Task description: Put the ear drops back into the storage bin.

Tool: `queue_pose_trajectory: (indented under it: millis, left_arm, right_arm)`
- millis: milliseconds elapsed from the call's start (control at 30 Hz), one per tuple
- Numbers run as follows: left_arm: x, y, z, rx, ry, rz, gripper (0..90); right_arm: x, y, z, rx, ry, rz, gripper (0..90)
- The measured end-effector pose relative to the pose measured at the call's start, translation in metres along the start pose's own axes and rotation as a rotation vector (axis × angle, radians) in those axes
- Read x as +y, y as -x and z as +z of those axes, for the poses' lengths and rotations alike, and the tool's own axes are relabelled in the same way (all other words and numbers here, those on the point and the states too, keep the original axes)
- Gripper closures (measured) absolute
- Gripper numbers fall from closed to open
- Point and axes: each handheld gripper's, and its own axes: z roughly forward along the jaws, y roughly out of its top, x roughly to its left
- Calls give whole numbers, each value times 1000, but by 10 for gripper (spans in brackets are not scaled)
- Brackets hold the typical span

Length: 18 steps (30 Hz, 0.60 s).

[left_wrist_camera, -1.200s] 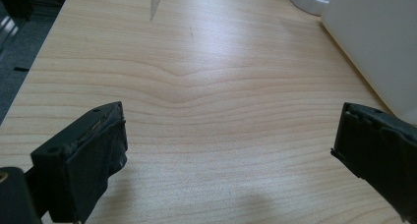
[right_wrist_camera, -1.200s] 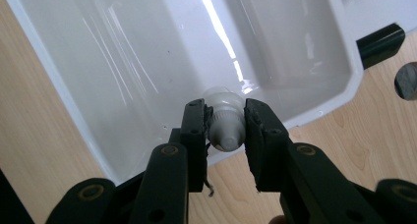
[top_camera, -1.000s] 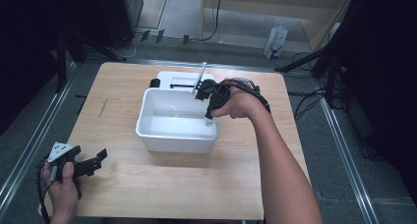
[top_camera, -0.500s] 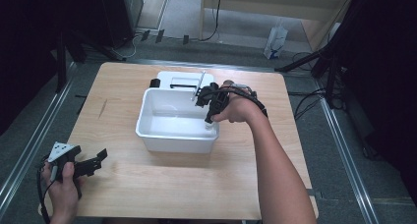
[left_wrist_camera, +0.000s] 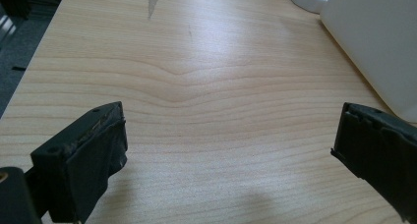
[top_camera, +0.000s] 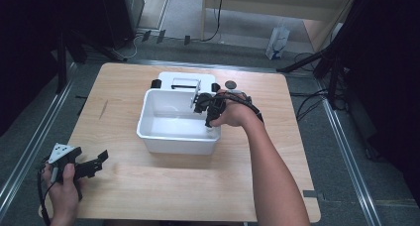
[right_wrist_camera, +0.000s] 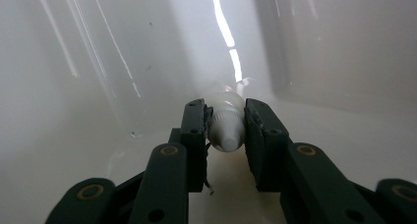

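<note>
- The small white tube [right_wrist_camera: 226, 126] sits pinched between the right gripper's [right_wrist_camera: 227, 128] fingers, low inside the white bin [top_camera: 148, 132], at the bin's right near corner by the high view; the ribbed cap end points back toward the camera.
- It looks light and plastic, likely a soft-bodied squeeze tube with a stiffer cap and neck. My judgement: the ribbed cap offers the surest purchase, since the smooth body could slip or dent under pressure.
- The bin's inner walls are glossy and streaked with reflections, so a dropped tube would probably slide along the floor.
- In the high view the right gripper [top_camera: 210, 112] reaches down over the bin's right rim, with the hand above it.
- Compared with a second ago, the right gripper has moved from up over the bin's far edge to down inside it, nearer the front wall.
- A white device [top_camera: 185, 81] and a dark round disc [top_camera: 230, 85] lie behind the bin on the counter [top_camera: 148, 196].
- The left gripper [top_camera: 81, 166] is unchanged at the near left corner, its fingers [left_wrist_camera: 83, 160] spread wide over bare wood, holding nothing.
</note>
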Motion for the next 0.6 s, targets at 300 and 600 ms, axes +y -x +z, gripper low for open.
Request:
queue_pose_trajectory:
  millis: [300,600]
  left_arm:
    - [0,0,0,0,0,1,5]
    - [0,0,0,-2,-1,-1,5]
  right_arm:
    - [5,-3,9,-12,-56,-14,715]
    - [3,-2,3,-7,-5,17,576]
